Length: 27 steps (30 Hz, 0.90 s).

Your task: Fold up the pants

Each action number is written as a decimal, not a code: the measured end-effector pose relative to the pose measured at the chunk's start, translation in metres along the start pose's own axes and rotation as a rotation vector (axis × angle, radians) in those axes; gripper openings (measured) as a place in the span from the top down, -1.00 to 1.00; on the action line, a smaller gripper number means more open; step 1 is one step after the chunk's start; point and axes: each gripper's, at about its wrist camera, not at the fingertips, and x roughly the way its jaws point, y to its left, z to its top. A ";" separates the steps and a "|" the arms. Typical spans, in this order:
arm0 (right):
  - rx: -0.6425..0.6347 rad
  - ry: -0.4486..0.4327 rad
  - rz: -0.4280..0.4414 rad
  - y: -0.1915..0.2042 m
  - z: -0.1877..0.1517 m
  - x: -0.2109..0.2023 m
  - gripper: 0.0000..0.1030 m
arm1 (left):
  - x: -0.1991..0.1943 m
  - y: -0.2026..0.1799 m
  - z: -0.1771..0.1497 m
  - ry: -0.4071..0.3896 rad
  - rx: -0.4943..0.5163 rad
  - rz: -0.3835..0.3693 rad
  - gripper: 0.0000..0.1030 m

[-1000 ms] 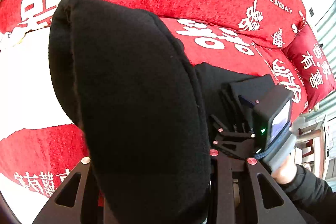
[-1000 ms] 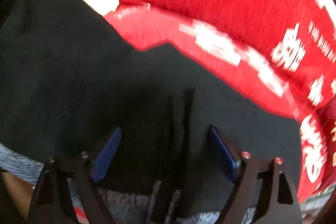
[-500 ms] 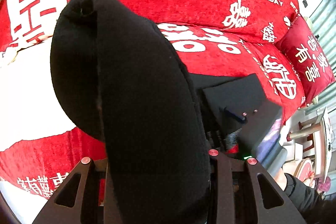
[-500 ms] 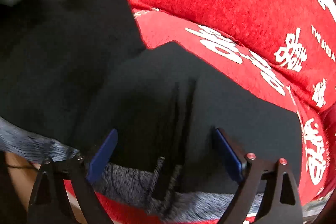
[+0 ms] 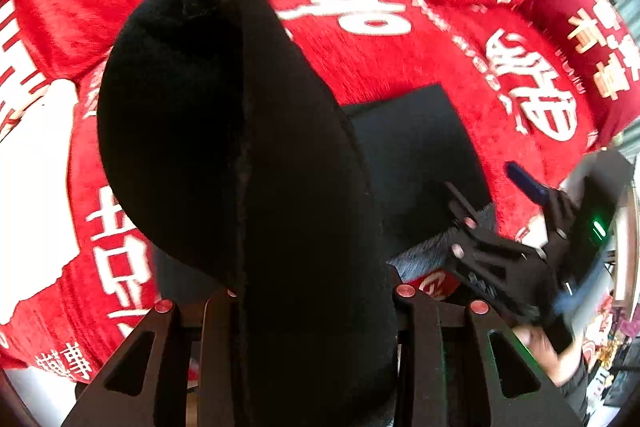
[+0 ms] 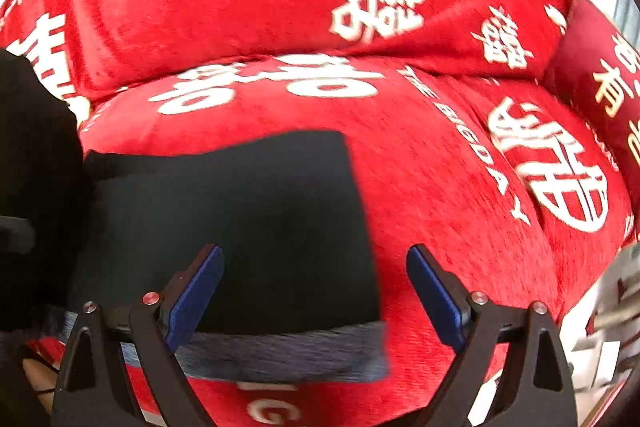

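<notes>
Your pants [image 5: 248, 155] are thick black fleece with a grey fuzzy lining showing along the bottom edge, and in the left wrist view a big bunched fold rises from bottom center toward the upper left, clamped in your left gripper [image 5: 312, 297]. In the right wrist view the flat folded part sits at lower left to center, and your right gripper [image 6: 316, 291] hangs wide open above its right edge, blue pads [image 6: 434, 293] gripping nothing. Everything lies on a red sofa cover [image 6: 440, 187] with white characters, a matching cushion [image 6: 600, 83] at far right.
</notes>
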 end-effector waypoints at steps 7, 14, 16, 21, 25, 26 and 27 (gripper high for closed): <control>0.117 0.020 0.042 -0.046 -0.008 0.016 -0.83 | 0.042 -0.046 0.029 0.076 -0.003 0.131 0.31; 0.153 0.000 0.077 -0.064 -0.013 0.014 -0.83 | 0.045 -0.094 0.042 0.076 0.044 0.129 0.31; 0.167 -0.003 0.072 -0.073 -0.013 0.013 -0.83 | 0.055 -0.095 0.046 0.091 0.039 0.146 0.31; 0.228 0.002 0.070 -0.094 -0.017 0.013 -0.83 | 0.078 -0.104 0.050 0.114 0.064 0.129 -0.25; 0.222 -0.007 0.080 -0.104 -0.020 0.006 -0.83 | 0.055 -0.114 0.052 0.111 0.109 0.038 -0.63; 0.220 -0.016 0.099 -0.106 -0.021 0.002 -0.83 | 0.044 -0.113 0.053 0.099 0.106 0.004 -0.63; 0.221 -0.028 0.128 -0.110 -0.023 -0.002 -0.83 | 0.034 -0.111 0.054 0.086 0.106 -0.026 -0.63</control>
